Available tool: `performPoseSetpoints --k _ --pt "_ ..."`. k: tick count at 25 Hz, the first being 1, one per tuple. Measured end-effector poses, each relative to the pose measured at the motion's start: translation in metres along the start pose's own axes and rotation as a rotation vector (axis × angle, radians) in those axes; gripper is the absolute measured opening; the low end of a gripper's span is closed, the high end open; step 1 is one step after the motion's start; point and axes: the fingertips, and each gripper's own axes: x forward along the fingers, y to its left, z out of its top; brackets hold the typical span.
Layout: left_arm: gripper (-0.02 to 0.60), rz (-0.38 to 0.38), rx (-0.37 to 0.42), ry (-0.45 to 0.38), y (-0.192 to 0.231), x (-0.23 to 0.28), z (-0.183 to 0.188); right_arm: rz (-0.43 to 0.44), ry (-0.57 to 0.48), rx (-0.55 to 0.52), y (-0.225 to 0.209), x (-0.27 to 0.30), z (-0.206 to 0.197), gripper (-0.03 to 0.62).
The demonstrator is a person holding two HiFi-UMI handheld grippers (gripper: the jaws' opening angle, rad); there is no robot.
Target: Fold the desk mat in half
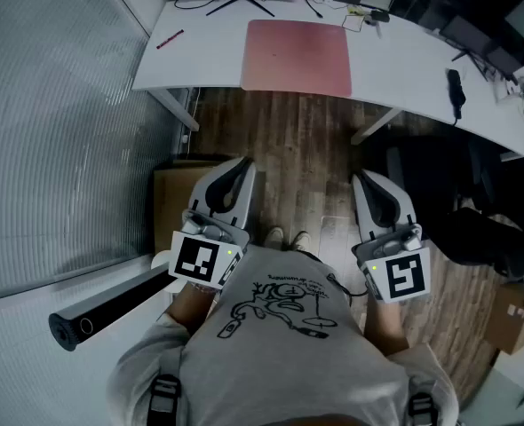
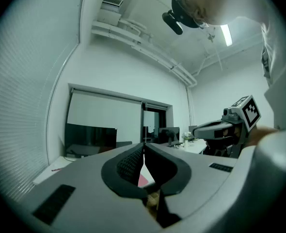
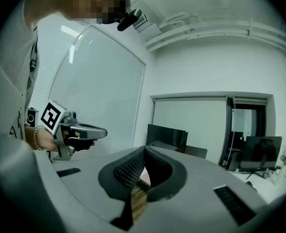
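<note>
You hold the left hand-held gripper (image 1: 241, 167) and right hand-held gripper (image 1: 362, 181) in front of your waist, side by side and well apart. Both point to 12 o'clock over the wood floor (image 1: 289, 140), and neither touches anything.

In the left gripper view, the left hand-held gripper (image 2: 144, 150) has its jaws together, tips meeting, nothing pinched. In the right gripper view, the right hand-held gripper (image 3: 144, 152) is the same: jaws together, empty. Each shows in the other's view. The right one sits at 3 o'clock (image 2: 201, 129) in the left view, and the left one at 9 o'clock (image 3: 102, 131) in the right view.

The mat (image 1: 297, 56) is pink and lies flat and unfolded on the white tabletop (image 1: 200, 60). It is at 12 o'clock from you, well apart from both grippers. A sliver of its pink shows through the hollow under the closed left tips (image 2: 146, 178).

- **Pen:** a red pen (image 1: 170, 39) lies at 9 o'clock of the mat, near the tabletop's left edge.
- **Monitor stand:** the stand (image 1: 240, 5) is at 11 o'clock of the mat, just beyond its far edge.
- **Black device:** a black device (image 1: 456, 91) lies at 3 o'clock of the mat; I can't tell what it is.
- **Shoes:** your shoes (image 1: 284, 236) are on the floor between the grippers.
- **Box:** a cardboard box (image 1: 511, 313) sits at 4 o'clock of you.
- **Tube:** a black tube (image 1: 102, 313) lies at 8 o'clock.
</note>
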Motion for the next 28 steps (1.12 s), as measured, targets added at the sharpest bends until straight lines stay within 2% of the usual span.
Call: performPoseSetpoints --k 7,11,14,19,24,28 --pt "0.026 0.0 0.004 0.002 -0.022 0.014 0.003 -0.019 -0.035 0.029 -0.023 -0.014 0.004 0.006" --pt "0.026 0.006 -0.018 -0.031 -0.038 0.025 0.01 -0.012 -0.045 0.037 -0.037 -0.022 0.004 0.006" --pt "0.026 0.008 0.007 -0.004 -0.048 0.031 0.008 0.003 -0.025 0.019 -0.047 -0.03 -0.003 0.006" --pt "0.026 0.017 0.01 -0.004 -0.066 0.041 0.009 0.013 -0.021 0.018 -0.064 -0.041 -0.008 0.006" --pt "0.026 0.024 0.01 0.003 -0.084 0.05 0.008 -0.014 -0.091 0.078 -0.083 -0.051 0.0 0.006" --pt "0.026 0.023 0.006 0.006 -0.099 0.057 0.004 0.022 -0.028 0.031 -0.091 -0.065 -0.019 0.006"
